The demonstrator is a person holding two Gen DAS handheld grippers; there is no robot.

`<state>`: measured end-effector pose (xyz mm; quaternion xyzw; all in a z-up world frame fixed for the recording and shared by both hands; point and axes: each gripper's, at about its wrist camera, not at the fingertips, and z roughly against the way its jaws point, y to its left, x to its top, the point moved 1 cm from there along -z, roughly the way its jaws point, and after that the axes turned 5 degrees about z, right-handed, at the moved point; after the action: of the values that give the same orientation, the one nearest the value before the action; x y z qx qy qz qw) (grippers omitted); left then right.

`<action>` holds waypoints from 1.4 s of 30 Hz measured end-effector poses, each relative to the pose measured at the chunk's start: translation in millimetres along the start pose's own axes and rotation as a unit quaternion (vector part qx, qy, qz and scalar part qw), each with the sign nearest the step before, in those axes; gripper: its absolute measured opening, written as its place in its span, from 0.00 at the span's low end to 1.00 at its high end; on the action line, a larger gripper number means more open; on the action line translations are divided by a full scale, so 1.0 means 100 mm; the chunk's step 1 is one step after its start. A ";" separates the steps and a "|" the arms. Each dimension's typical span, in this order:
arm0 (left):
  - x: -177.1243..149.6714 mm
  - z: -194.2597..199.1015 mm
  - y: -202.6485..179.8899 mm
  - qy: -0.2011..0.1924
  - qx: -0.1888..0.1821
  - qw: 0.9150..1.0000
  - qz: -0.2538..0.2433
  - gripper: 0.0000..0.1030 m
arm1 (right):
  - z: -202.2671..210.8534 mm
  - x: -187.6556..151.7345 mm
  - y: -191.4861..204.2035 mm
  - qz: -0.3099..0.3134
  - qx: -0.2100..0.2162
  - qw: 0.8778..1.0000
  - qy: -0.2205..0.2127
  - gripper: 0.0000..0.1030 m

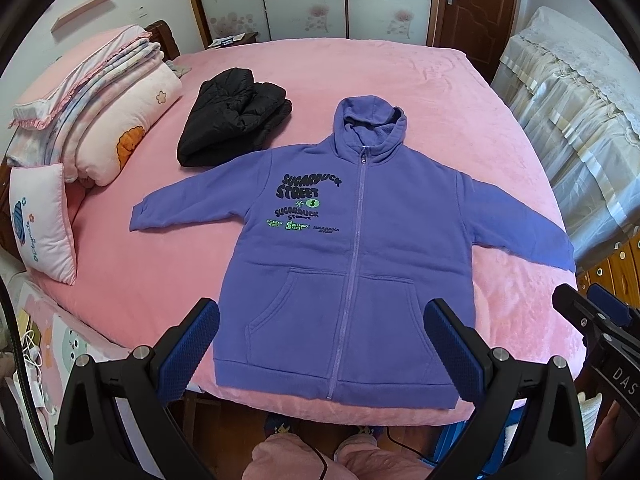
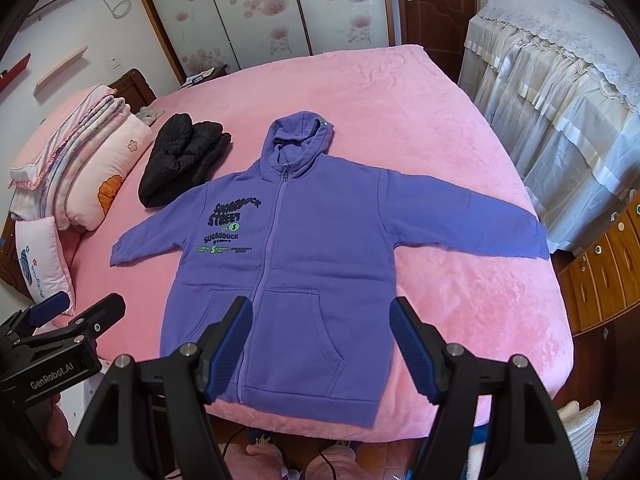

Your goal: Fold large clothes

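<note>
Hoodie spread flat on the bed, both grippers poised above its hem.

From the left wrist we see one purple zip-up fleece hoodie (image 1: 344, 240) lying front up on the pink plush bedspread (image 1: 400, 80), its long axis running hem-near to hood-far, two sleeves stretched sideways; one folded black quilted jacket (image 1: 236, 118) lies beside its left shoulder. Our left gripper (image 1: 320, 344) has its fingers wide apart, empty. From the right wrist we count the same one hoodie (image 2: 304, 248) and one jacket (image 2: 184, 156); our right gripper (image 2: 320, 344) hangs with fingers apart, gripping nothing.
</note>
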<state>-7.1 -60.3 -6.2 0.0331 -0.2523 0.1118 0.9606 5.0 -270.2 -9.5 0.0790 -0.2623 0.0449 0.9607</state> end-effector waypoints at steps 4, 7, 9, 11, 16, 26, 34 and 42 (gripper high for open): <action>0.00 0.01 -0.01 -0.001 0.001 1.000 0.001 0.99 | 0.01 0.00 -0.07 -0.008 0.001 1.000 -0.004 0.69; -0.01 0.04 -0.07 -0.002 0.000 1.000 -0.003 0.99 | 0.04 -0.01 -0.13 -0.015 0.000 1.000 -0.008 0.69; -0.03 0.05 -0.12 -0.004 0.000 1.000 -0.010 0.99 | 0.05 -0.02 -0.18 -0.022 -0.001 1.000 -0.011 0.69; -0.03 0.06 -0.18 -0.005 0.000 1.000 -0.019 0.99 | 0.06 -0.03 -0.24 -0.032 0.000 0.999 -0.012 0.69; 0.02 0.06 -0.31 -0.006 -0.004 0.999 -0.044 0.99 | 0.07 -0.06 -0.39 -0.065 -0.008 0.998 -0.013 0.69; 0.17 -0.03 -0.55 -0.005 -0.040 0.994 -0.105 0.99 | 0.17 -0.16 -0.60 -0.134 -0.037 0.990 -0.028 0.69; 0.46 -0.14 -0.73 -0.024 -0.088 0.982 -0.167 0.99 | 0.38 -0.20 -0.69 -0.220 -0.078 0.970 -0.073 0.69; 0.76 -0.18 -0.91 -0.083 -0.126 0.962 -0.227 0.99 | 0.56 -0.21 -0.58 -0.243 -0.145 0.953 -0.109 0.69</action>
<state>86.8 -131.2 15.2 -0.0230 -0.3294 -0.1448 0.9328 -33.6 -338.1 19.5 0.0046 -0.3418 -0.2373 0.9093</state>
